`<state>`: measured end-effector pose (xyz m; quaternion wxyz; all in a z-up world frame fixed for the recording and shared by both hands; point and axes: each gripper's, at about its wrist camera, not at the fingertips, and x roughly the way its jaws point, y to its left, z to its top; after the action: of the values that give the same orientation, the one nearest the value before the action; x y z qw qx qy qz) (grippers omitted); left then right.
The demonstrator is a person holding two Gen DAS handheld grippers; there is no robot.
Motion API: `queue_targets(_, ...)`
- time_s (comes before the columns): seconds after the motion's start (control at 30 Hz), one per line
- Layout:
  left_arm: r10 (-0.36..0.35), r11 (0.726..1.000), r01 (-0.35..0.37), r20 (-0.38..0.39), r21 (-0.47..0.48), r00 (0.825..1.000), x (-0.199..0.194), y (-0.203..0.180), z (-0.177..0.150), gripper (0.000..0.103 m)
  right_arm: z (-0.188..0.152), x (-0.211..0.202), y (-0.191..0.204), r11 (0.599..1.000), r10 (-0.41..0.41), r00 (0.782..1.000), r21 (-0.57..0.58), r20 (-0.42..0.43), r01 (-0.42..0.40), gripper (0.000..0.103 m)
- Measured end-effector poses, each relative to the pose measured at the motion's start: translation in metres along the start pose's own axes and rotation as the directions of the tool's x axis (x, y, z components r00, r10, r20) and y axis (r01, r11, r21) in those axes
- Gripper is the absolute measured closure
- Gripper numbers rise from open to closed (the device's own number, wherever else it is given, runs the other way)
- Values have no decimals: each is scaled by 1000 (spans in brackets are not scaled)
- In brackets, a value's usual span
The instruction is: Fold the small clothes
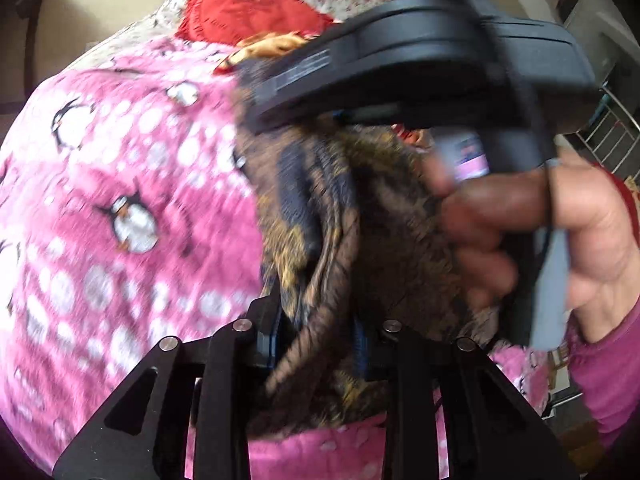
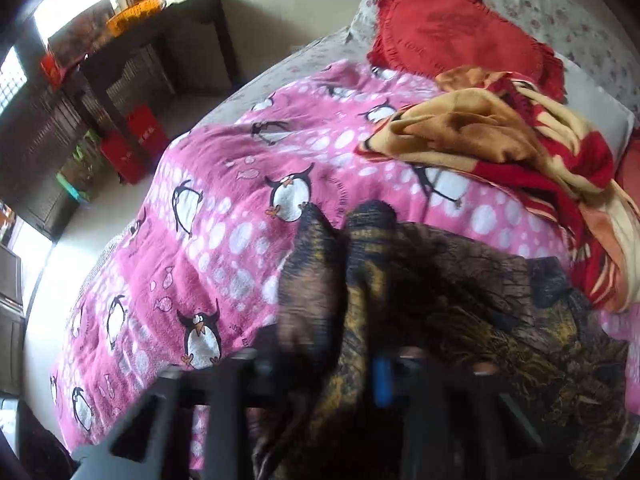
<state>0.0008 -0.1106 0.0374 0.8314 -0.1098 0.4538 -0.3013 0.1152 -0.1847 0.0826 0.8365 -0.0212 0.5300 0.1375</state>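
Note:
A dark brown garment with a gold pattern (image 1: 360,220) hangs bunched over the bed. In the left wrist view my left gripper (image 1: 316,344) is shut on a fold of it, and the cloth runs up between the fingers. Just above, a person's hand (image 1: 560,232) holds the right gripper's black body (image 1: 420,60), whose fingertips are hidden behind the cloth. In the right wrist view my right gripper (image 2: 324,372) is shut on another bunch of the garment (image 2: 460,300), which trails off to the right across the blanket. Both views are blurred near the fingers.
A pink penguin blanket (image 2: 240,220) covers the bed. A crumpled tan and red blanket (image 2: 500,140) lies at the far right, with a red heart cushion (image 2: 452,36) behind it. Dark furniture (image 2: 140,60) and red bags (image 2: 136,144) stand left of the bed.

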Motion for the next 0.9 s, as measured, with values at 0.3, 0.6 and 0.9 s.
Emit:
queue_targets(0.3, -30, 999, 30, 7, -29, 1000, -15, -11, -11, 80, -20, -43, -29, 998, 56, 995, 23, 83, -58, 92)
queue_targets(0.6, -162, 972, 162, -18, 168, 987, -10, -123, 9, 88, -51, -126, -99, 997, 5, 985, 76, 171, -19, 92)
queue_targets(0.9, -229, 921, 263, -145, 287, 962, 65, -238, 1, 88, -124, -180, -217, 965, -131, 976, 250, 172, 85, 92)
